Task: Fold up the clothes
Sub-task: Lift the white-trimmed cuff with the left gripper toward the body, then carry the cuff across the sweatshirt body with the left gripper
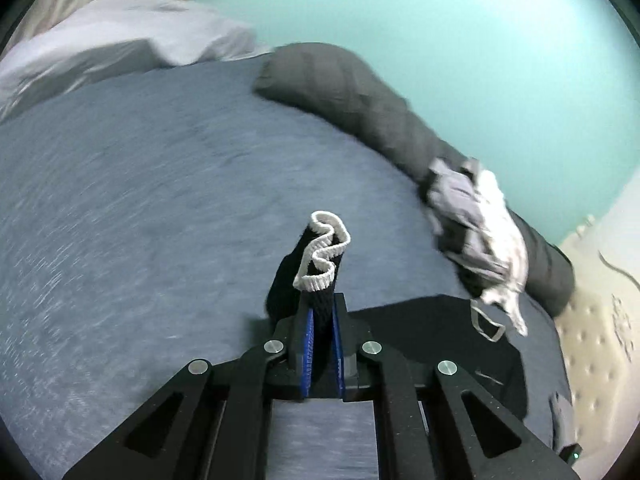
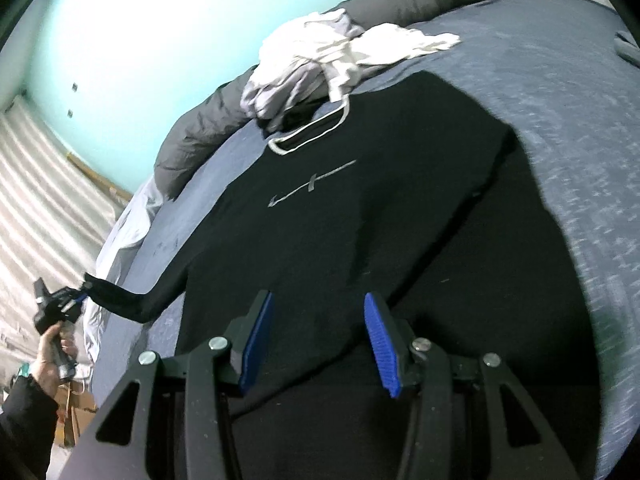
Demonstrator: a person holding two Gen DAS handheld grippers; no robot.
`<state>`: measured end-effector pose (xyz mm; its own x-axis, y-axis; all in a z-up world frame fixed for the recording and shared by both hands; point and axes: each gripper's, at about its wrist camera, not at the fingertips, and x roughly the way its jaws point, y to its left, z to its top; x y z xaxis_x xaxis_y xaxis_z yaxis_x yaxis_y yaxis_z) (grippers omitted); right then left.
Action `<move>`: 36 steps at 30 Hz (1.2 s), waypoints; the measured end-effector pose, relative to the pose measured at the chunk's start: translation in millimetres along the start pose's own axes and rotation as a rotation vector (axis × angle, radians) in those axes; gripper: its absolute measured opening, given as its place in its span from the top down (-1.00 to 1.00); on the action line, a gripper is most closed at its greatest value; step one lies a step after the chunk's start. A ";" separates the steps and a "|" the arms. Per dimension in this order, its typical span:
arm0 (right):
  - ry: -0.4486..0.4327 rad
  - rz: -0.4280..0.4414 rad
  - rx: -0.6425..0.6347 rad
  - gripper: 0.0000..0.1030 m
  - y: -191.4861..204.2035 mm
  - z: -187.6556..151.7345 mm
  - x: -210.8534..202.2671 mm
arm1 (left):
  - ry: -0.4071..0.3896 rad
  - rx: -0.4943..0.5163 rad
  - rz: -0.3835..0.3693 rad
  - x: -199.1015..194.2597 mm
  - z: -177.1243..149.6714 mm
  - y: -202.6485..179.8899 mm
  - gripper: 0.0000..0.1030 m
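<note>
Lying flat on a blue bed (image 2: 560, 120) is a black shirt (image 2: 360, 220), front side up, with a grey mark across the chest and a white-edged neck. One sleeve (image 2: 120, 298) is pulled out past the side of the bed and lifted off it. Its cuff (image 1: 322, 254), black with a white wavy edge, is pinched tight between the blue pads of the left gripper (image 1: 322, 312). In the right wrist view, that same gripper is seen far to the side, held by a hand (image 2: 52, 356) in a dark cuff.

The right gripper (image 2: 318, 308) is held over the lower part of the shirt. Its jaws are spread wide and nothing is gripped between them. Whether the shirt is touched by the fingers cannot be told.

A heap of white and grey clothes (image 2: 320, 60) is piled just past the shirt's neck, and the neck is touched by it. A long dark grey pillow (image 1: 360, 96) is laid along the far edge of the bed, behind the heap. A pale green wall (image 1: 440, 40) is seen behind the pillow. A light sheet (image 1: 120, 48) is bunched at one corner of the bed.
</note>
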<state>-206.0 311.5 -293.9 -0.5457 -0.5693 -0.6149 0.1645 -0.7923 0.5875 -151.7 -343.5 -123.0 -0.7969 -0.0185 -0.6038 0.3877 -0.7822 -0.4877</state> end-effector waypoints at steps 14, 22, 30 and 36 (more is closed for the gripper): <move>-0.048 -0.032 0.064 0.07 -37.5 16.3 -30.5 | 0.080 0.282 -0.266 10.1 -21.5 -238.2 0.84; -0.080 -0.024 0.105 0.07 -54.1 22.3 -46.0 | 0.213 0.476 -0.459 27.3 -99.5 -387.9 0.84; -0.101 -0.022 0.147 0.07 -70.6 24.8 -60.0 | 0.438 0.607 -0.497 72.7 -231.3 -439.8 0.84; -0.079 0.017 0.189 0.07 -77.9 22.1 -56.5 | 0.590 0.584 -0.432 109.2 -309.6 -410.7 0.74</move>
<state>-206.2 410.2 -293.3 -0.6084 -0.5576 -0.5648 0.0217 -0.7231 0.6904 -254.5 168.5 -183.8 -0.3916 0.5404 -0.7447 -0.3089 -0.8396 -0.4469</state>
